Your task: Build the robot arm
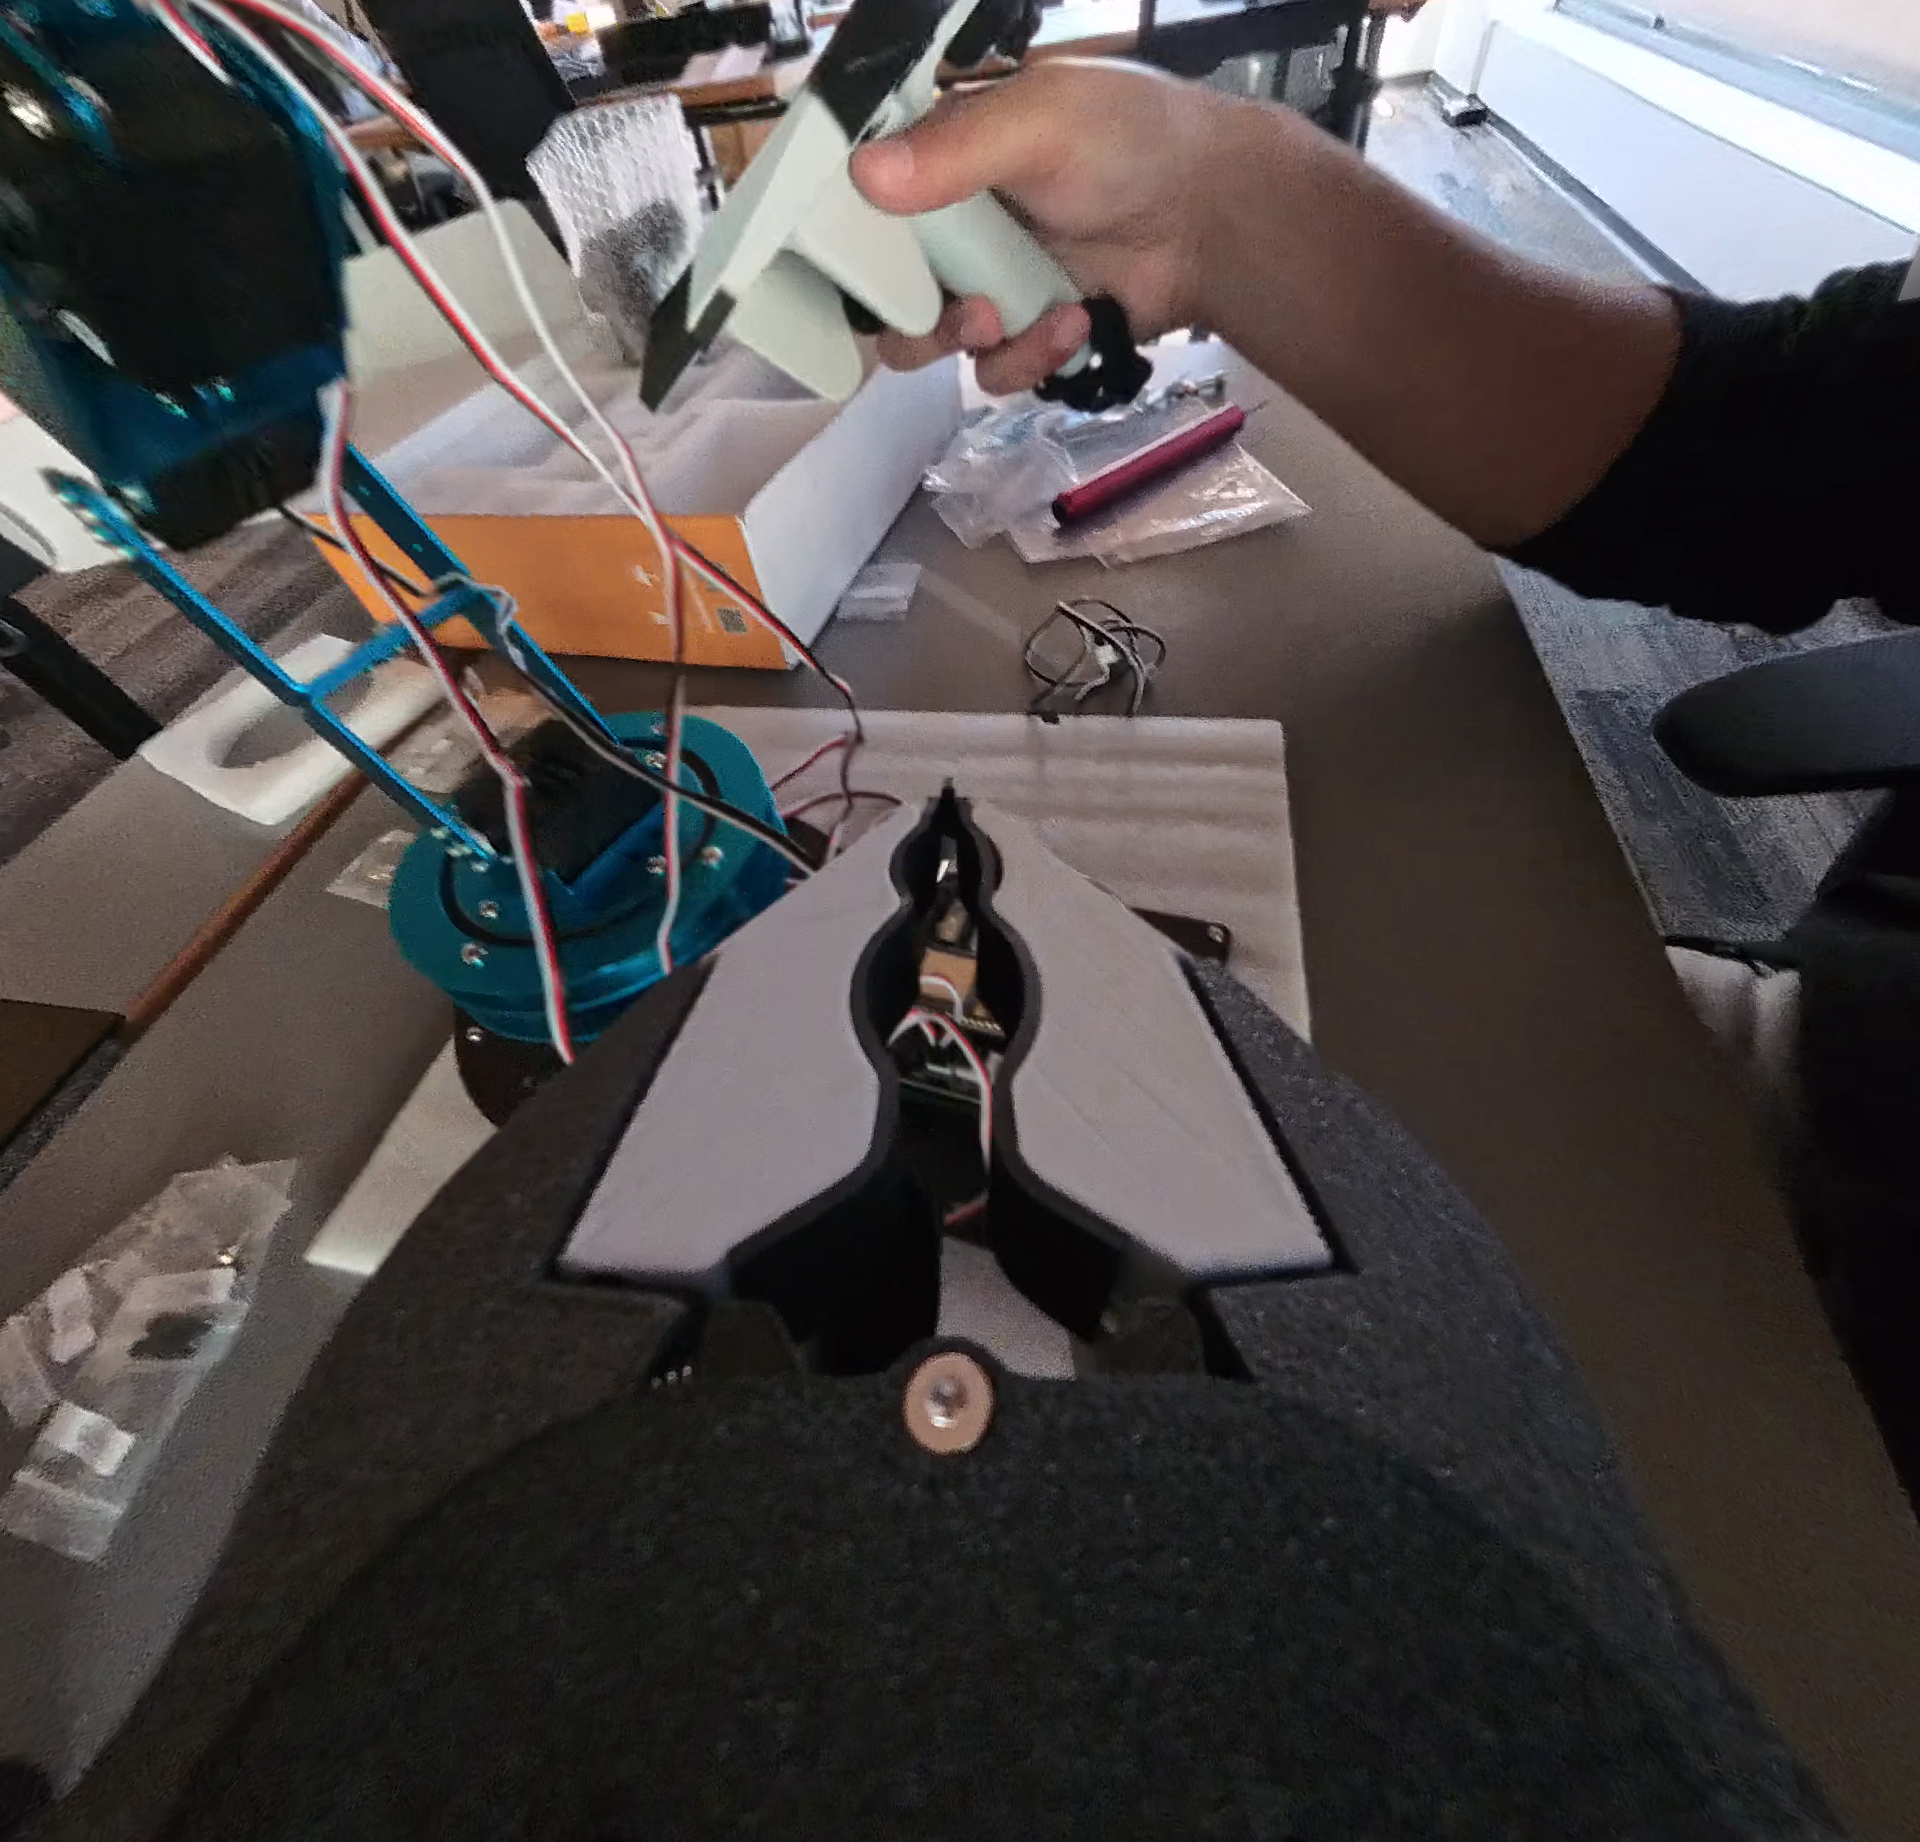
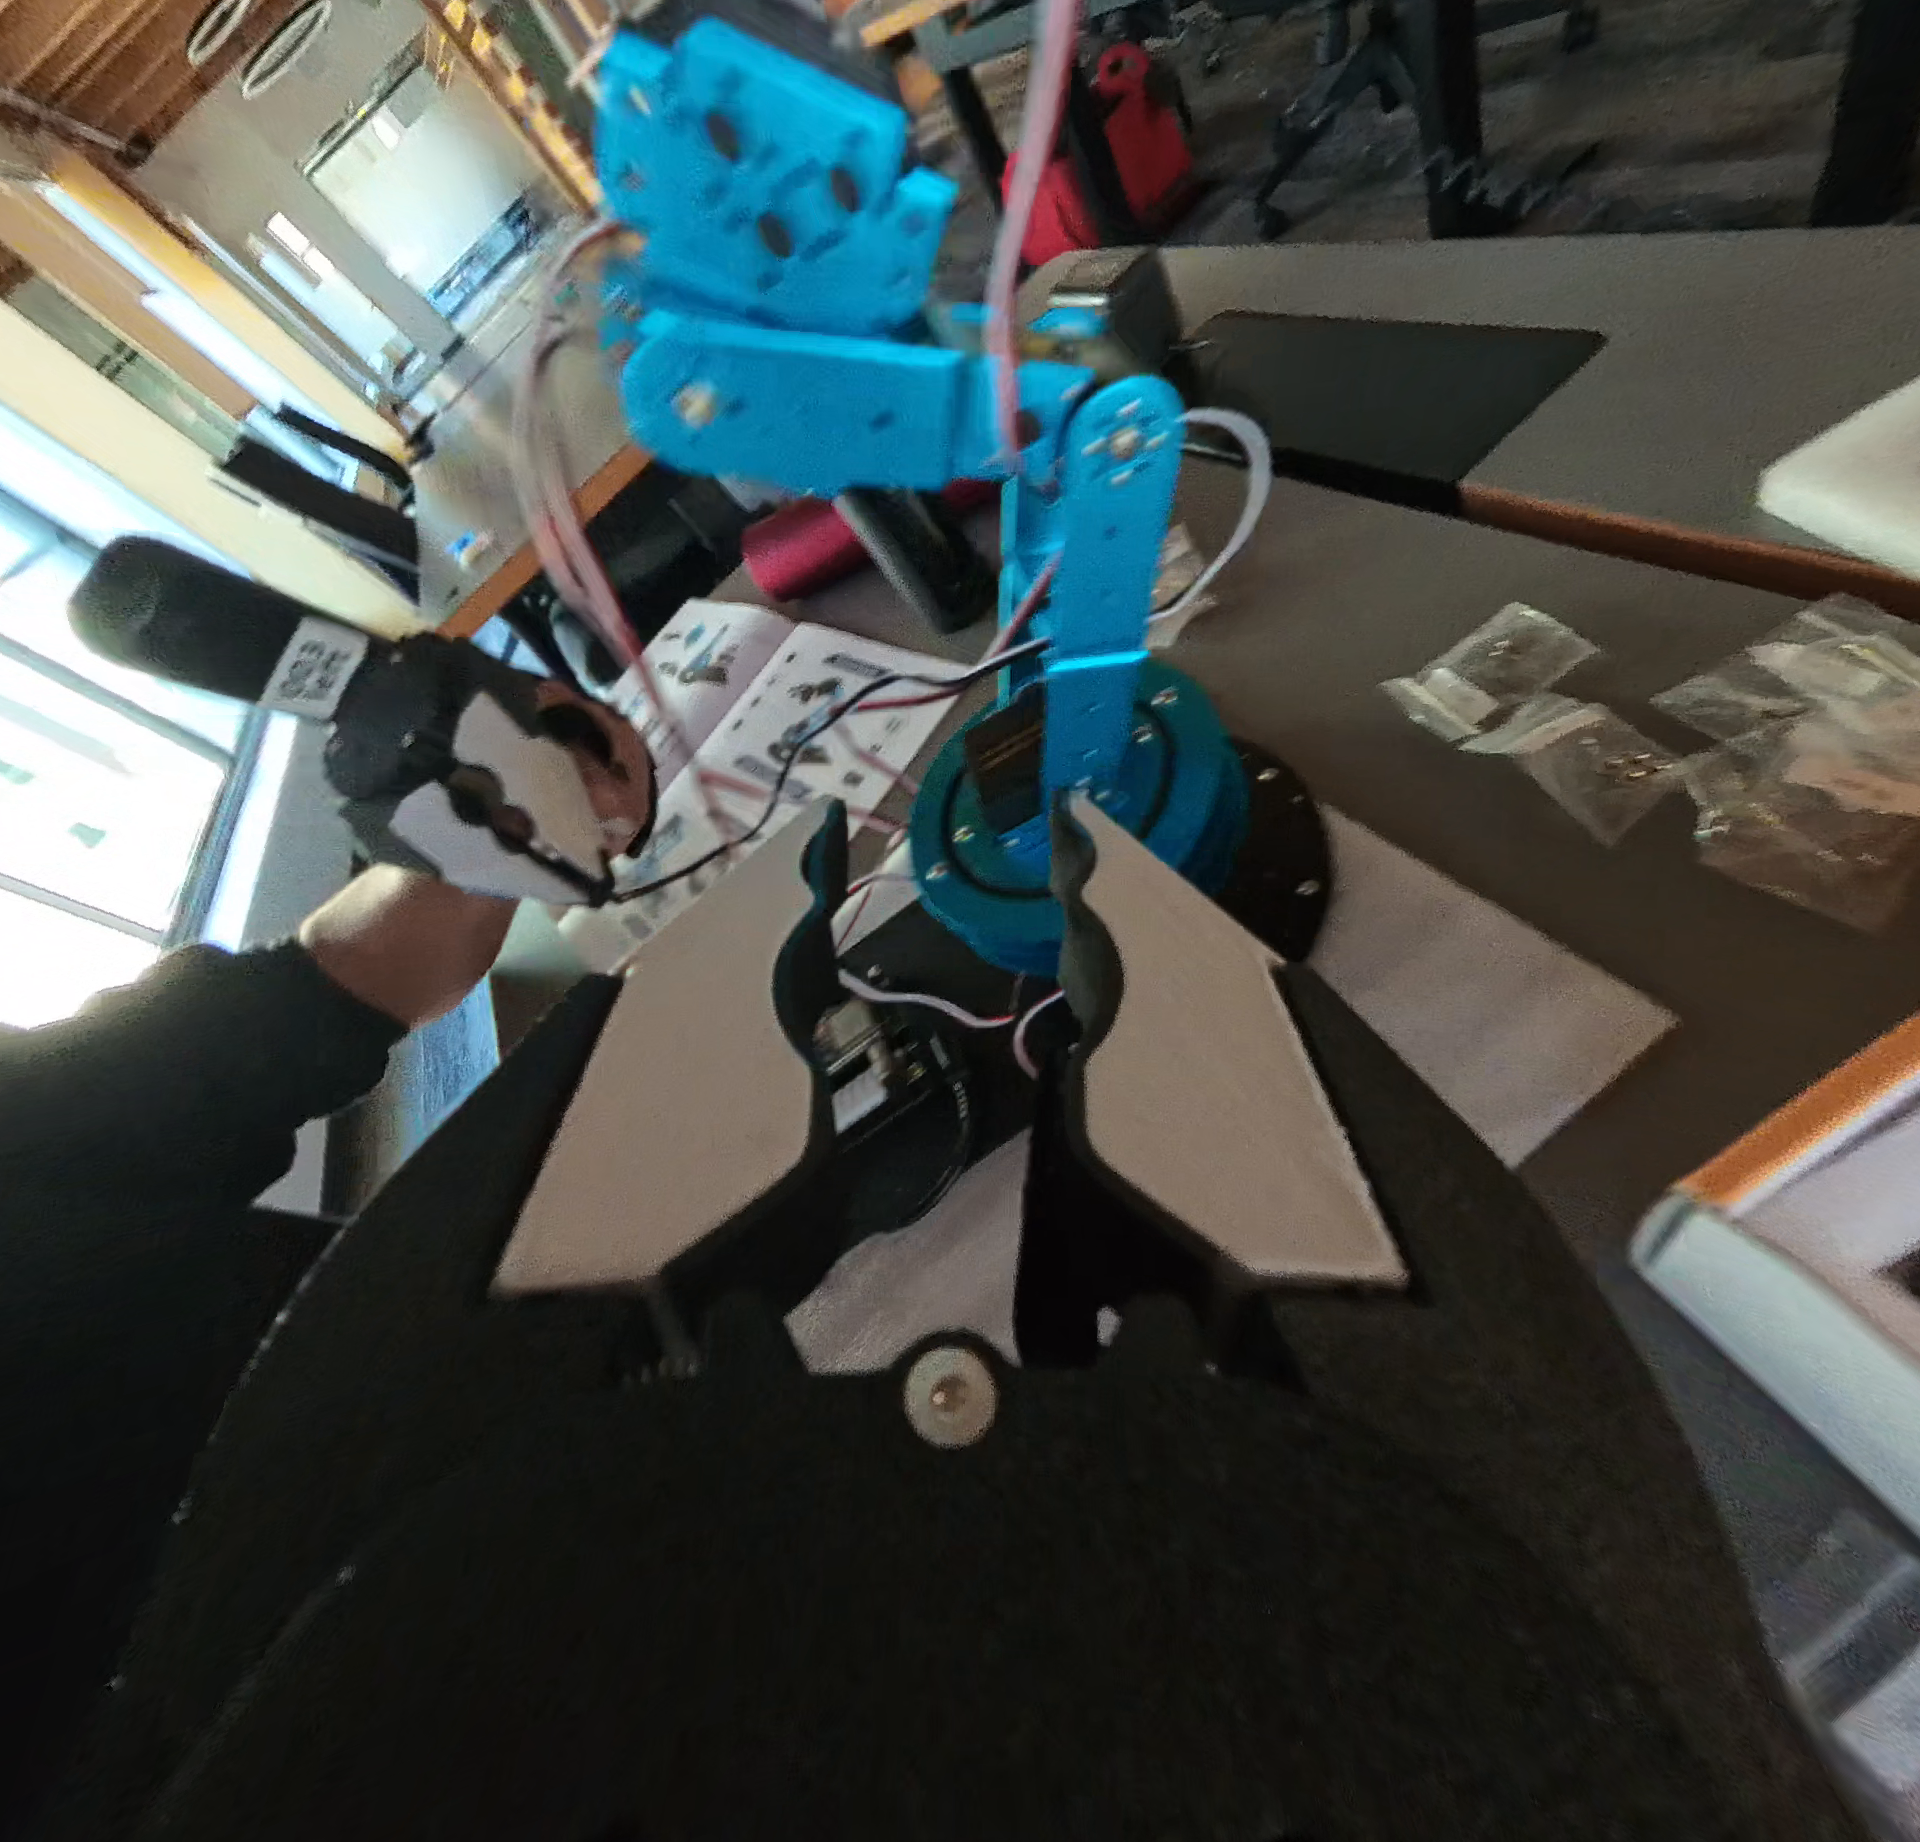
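The small blue metal robot arm point(image 2: 1081, 566) on its round blue base point(image 1: 582, 919) stands on a white foam sheet point(image 1: 1164, 764); light, top-heavy, with loose servo wires point(image 1: 623, 504). The left gripper point(image 1: 948, 805) pinches a thin wire beside the base. The right gripper point(image 2: 945, 826) is spread wide before the base, empty; the base looks the firmest hold.

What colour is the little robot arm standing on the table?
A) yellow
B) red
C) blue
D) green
C: the small robot arm has bright blue links and a blue round base in both wrist views, with red, white and black wires hanging from it.
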Tool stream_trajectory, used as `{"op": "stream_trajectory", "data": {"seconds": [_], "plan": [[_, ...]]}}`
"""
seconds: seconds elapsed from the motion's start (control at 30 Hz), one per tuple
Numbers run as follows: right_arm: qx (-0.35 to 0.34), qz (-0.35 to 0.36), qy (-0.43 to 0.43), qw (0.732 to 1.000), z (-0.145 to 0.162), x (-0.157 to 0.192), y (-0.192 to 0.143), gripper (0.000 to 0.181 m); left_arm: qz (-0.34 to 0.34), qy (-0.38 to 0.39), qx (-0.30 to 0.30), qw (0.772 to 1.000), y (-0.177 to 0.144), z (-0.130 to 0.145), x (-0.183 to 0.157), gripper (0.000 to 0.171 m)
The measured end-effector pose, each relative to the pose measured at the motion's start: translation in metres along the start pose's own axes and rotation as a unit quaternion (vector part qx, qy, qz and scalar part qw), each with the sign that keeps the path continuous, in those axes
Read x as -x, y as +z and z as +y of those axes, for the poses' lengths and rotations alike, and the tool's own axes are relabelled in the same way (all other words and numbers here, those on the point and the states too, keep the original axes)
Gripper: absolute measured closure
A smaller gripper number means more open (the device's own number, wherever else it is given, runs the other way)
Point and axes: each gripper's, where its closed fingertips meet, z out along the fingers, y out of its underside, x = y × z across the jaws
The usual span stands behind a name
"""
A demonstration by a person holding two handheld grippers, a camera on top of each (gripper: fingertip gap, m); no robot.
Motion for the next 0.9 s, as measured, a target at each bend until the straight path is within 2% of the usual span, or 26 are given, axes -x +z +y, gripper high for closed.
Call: {"op": "stream_trajectory", "data": {"seconds": [0.13, 0.27, 0.47, 0.57, 0.67, 0.73, 0.8, 0.83, 0.87, 0.9], "plan": [[0.031, -0.058, -0.006, 0.998, 0.044, 0.054, 0.012, 0.145, 0.007, 0.008, 0.016, 1.0, -0.009, 0.019, -0.02, 0.171], [0.097, -0.113, 0.004, 0.989, 0.097, 0.093, 0.042, 0.145, -0.009, 0.027, 0.033, 0.999, -0.012, 0.035, -0.025, 0.171], [0.186, -0.18, 0.052, 0.965, 0.145, 0.123, 0.083, 0.139, -0.077, 0.145, 0.038, 0.986, -0.017, 0.035, -0.036, 0.171], [0.165, -0.248, 0.112, 0.948, 0.135, 0.136, 0.094, 0.136, -0.101, 0.205, 0.027, 0.973, -0.02, 0.028, -0.049, 0.171], [0.137, -0.331, 0.167, 0.919, 0.118, 0.149, 0.094, 0.138, -0.124, 0.262, 0.017, 0.957, -0.022, 0.022, -0.059, 0.171], [0.162, -0.365, 0.193, 0.896, 0.124, 0.156, 0.096, 0.138, -0.128, 0.299, 0.017, 0.946, -0.021, 0.021, -0.065, 0.171], [0.182, -0.414, 0.21, 0.867, 0.129, 0.168, 0.094, 0.159, -0.13, 0.329, 0.017, 0.935, -0.019, 0.02, -0.069, 0.171], [0.186, -0.422, 0.206, 0.863, 0.131, 0.17, 0.095, 0.17, -0.127, 0.335, 0.016, 0.934, -0.018, 0.021, -0.07, 0.171], [0.18, -0.412, 0.195, 0.872, 0.133, 0.166, 0.099, 0.18, -0.126, 0.334, 0.016, 0.934, -0.017, 0.022, -0.069, 0.17], [0.18, -0.403, 0.184, 0.878, 0.134, 0.163, 0.1, 0.181, -0.125, 0.33, 0.017, 0.936, -0.017, 0.024, -0.068, 0.17]]}}
